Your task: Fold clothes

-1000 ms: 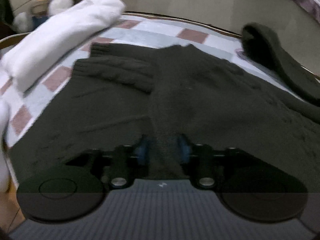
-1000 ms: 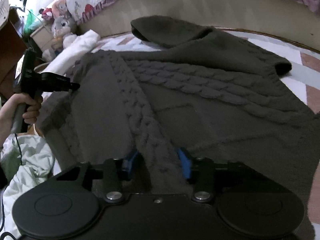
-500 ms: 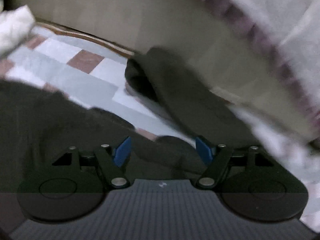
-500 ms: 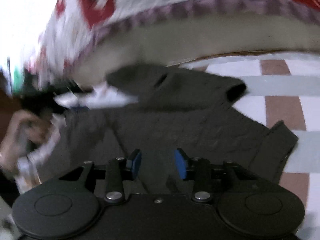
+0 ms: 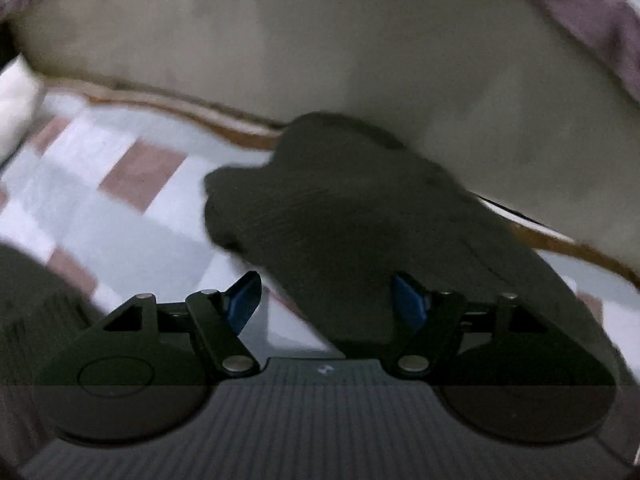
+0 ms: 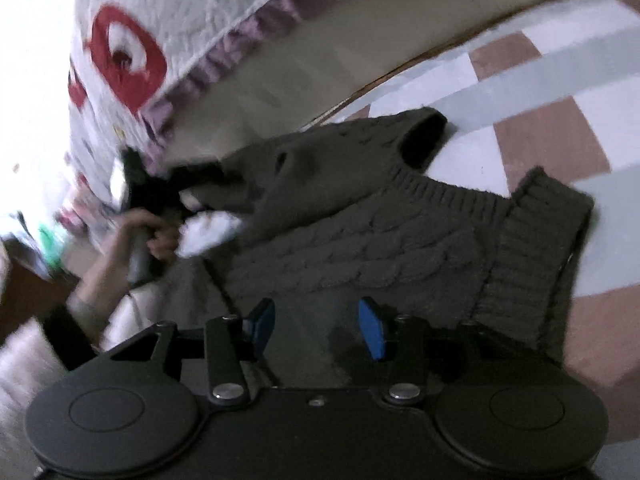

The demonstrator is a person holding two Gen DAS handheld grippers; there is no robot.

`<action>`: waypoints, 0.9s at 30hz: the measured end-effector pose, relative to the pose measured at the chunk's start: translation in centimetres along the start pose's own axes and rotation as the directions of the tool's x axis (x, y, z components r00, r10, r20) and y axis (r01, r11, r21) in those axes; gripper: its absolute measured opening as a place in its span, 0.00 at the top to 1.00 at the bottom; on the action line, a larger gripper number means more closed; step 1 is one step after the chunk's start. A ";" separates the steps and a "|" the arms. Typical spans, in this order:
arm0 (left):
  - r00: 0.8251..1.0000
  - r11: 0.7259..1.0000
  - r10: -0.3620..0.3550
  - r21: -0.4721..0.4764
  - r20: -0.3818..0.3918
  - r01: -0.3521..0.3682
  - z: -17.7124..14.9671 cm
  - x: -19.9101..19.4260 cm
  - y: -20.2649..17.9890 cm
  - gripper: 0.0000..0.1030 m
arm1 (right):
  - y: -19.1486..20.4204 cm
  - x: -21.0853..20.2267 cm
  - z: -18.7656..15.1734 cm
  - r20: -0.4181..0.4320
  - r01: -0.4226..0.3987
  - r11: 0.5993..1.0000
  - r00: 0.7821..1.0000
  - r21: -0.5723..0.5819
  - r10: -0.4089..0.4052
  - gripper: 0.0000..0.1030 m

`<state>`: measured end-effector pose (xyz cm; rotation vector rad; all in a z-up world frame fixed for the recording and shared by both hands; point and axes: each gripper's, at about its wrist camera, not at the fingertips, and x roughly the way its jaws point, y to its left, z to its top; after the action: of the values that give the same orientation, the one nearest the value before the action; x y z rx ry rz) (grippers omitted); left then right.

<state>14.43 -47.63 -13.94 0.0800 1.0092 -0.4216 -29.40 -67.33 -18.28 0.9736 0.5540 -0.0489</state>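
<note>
the dark cable-knit hooded sweater (image 6: 360,240) lies partly folded on the checked bed (image 6: 540,92), hood (image 5: 340,208) still loose, while the left hand-held gripper (image 5: 326,302) and right hand-held gripper (image 6: 316,326) are both opening, gripping nothing.

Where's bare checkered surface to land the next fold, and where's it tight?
Free: the checkered cover left of the dark hood, up to the brown edge trim; also right of the sweater in the right wrist view. Crowded: around the person's hand and the quilt.

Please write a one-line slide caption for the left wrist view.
Left gripper, jaws opening, above the dark knit sweater's hood on the checkered sheet.
</note>
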 end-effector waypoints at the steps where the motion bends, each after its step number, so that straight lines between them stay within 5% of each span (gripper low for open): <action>1: 1.000 0.999 -0.021 -0.050 -0.015 0.020 -0.1 0.5 0.6 0.30 | -0.1 -0.1 0.1 -0.012 -0.028 0.999 1.000 0.029 0.029 0.44; 4: 0.998 0.995 -0.059 -0.082 0.034 0.062 -0.3 0.8 1.1 0.27 | -0.5 -0.2 0.4 -0.042 -0.106 0.988 0.993 0.111 0.111 0.36; 8: 0.990 0.996 -0.074 -0.047 0.118 0.080 -0.5 1.6 0.1 0.29 | 0.2 -0.1 0.3 -0.066 -0.043 0.998 0.997 0.053 0.047 0.34; 10: 0.985 0.996 -0.075 -0.026 0.157 0.080 -0.7 1.7 -0.6 0.43 | -0.1 0.5 0.2 -0.087 -0.010 0.999 0.996 0.045 0.014 0.34; 12: 0.980 0.996 -0.092 0.010 0.174 0.091 -1.0 1.4 -1.4 0.76 | -0.7 1.1 0.3 -0.099 -0.001 0.999 0.995 0.049 0.006 0.34; 14: 0.970 0.999 -0.033 0.037 0.242 0.025 -1.6 -0.5 -2.7 0.81 | -1.3 1.2 0.5 -0.085 -0.041 0.995 0.995 0.092 0.048 0.33; 18: 0.921 0.992 -0.071 0.122 0.384 0.026 -3.5 -6.4 -5.4 0.82 | -2.9 0.9 0.8 -0.036 -0.109 0.971 0.992 0.211 0.119 0.33; 23: 0.844 0.969 -0.243 0.150 0.478 0.194 -9.3 -16.1 -4.6 0.82 | -2.4 0.5 1.0 -0.040 -0.069 0.971 0.996 0.229 0.080 0.31; 27: 0.800 0.935 -0.349 0.123 0.488 0.333 -16.4 -22.5 -1.2 0.82 | -1.9 0.4 0.7 -0.040 -0.031 0.977 0.998 0.210 0.040 0.31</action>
<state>-9.53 -37.68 -3.80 -0.1843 0.4902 -0.7473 -29.28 -68.84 -19.63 1.1917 0.5801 -0.0545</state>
